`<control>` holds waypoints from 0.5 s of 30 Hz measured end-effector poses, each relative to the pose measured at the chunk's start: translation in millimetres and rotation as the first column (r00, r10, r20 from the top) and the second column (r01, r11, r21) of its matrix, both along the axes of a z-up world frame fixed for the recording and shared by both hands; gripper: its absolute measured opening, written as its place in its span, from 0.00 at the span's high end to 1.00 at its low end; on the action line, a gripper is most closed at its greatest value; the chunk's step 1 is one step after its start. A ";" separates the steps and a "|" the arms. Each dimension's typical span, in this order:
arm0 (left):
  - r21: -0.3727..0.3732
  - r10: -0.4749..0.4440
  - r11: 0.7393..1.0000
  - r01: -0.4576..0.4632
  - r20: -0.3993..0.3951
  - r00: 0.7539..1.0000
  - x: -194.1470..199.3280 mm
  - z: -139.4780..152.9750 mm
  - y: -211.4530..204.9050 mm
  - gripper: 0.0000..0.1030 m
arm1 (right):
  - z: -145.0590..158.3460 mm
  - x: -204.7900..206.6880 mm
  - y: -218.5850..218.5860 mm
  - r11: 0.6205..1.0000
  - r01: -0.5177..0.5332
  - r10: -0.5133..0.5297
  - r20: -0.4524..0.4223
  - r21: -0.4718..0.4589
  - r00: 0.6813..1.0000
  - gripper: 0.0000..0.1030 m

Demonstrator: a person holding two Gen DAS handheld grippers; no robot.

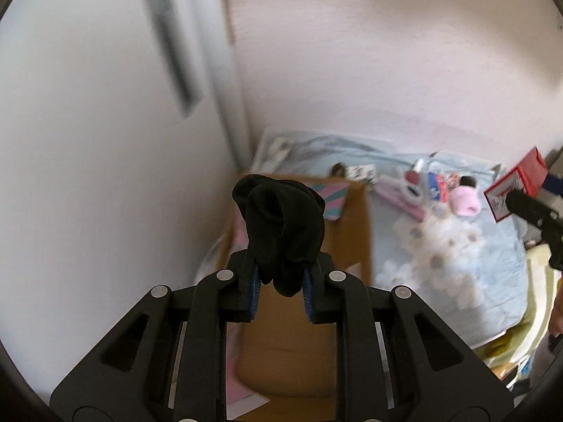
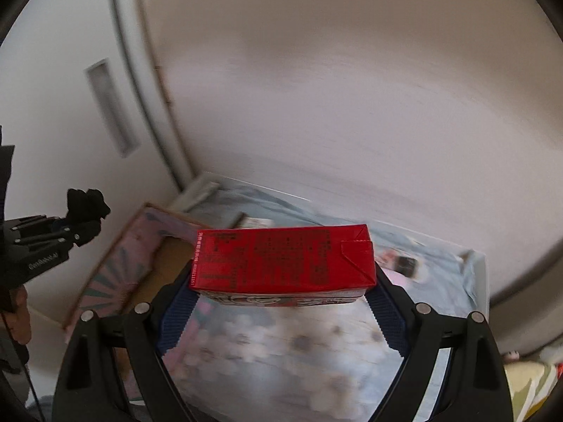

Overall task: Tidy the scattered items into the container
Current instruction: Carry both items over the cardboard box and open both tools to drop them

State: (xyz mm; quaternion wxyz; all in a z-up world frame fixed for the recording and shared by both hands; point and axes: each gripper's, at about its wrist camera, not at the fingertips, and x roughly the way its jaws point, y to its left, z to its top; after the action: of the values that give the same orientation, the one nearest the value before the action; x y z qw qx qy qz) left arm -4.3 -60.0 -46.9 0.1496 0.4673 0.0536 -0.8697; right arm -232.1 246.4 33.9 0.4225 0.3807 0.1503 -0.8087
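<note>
A: What takes up the most room here?

B: A bed with a pale blue floral quilt (image 1: 457, 246), pushed against white walls. On its left part sits an open brown cardboard box with pink patterned flaps (image 1: 352, 232), the container. Small bits lie scattered at the far end of the quilt, among them a pink soft item (image 1: 466, 202); they are too blurred to name.

A: And the two tools?

B: The right gripper (image 2: 281, 316) has its jaws spread wide, blue pads pressing the two short ends of a red rectangular drink carton (image 2: 281, 260). The carton lies on its side, long axis running left to right across the fingers, folded end to the right, held above the quilt.

A: The left one?

B: The left gripper (image 1: 281, 281) is nearly closed, pinching a black bunched sock (image 1: 281, 225). The sock sticks out forward past the fingertips, hanging above the box.
</note>
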 end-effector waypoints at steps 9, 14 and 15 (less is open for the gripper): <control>0.101 -0.008 0.995 -0.004 0.120 0.993 40.9 -75.7 -9.5 0.83 | -43.6 67.9 -89.3 0.970 -0.237 0.232 0.098 0.052 0.968 0.15; 0.120 0.000 0.993 -0.020 0.163 0.987 51.4 -105.1 -17.5 0.83 | -74.0 84.1 -117.3 0.951 -0.283 0.275 0.082 0.121 0.958 0.15; 0.123 0.000 0.992 -0.021 0.165 0.986 52.7 -108.0 -19.4 0.83 | -78.5 84.5 -121.3 0.949 -0.285 0.276 0.083 0.133 0.958 0.15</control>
State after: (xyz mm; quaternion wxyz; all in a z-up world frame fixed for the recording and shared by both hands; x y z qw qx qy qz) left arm 48.4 -79.4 -154.9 0.1288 0.5458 0.0975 -0.8222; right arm -147.6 125.1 -44.7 0.5089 0.4105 0.2473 -0.7151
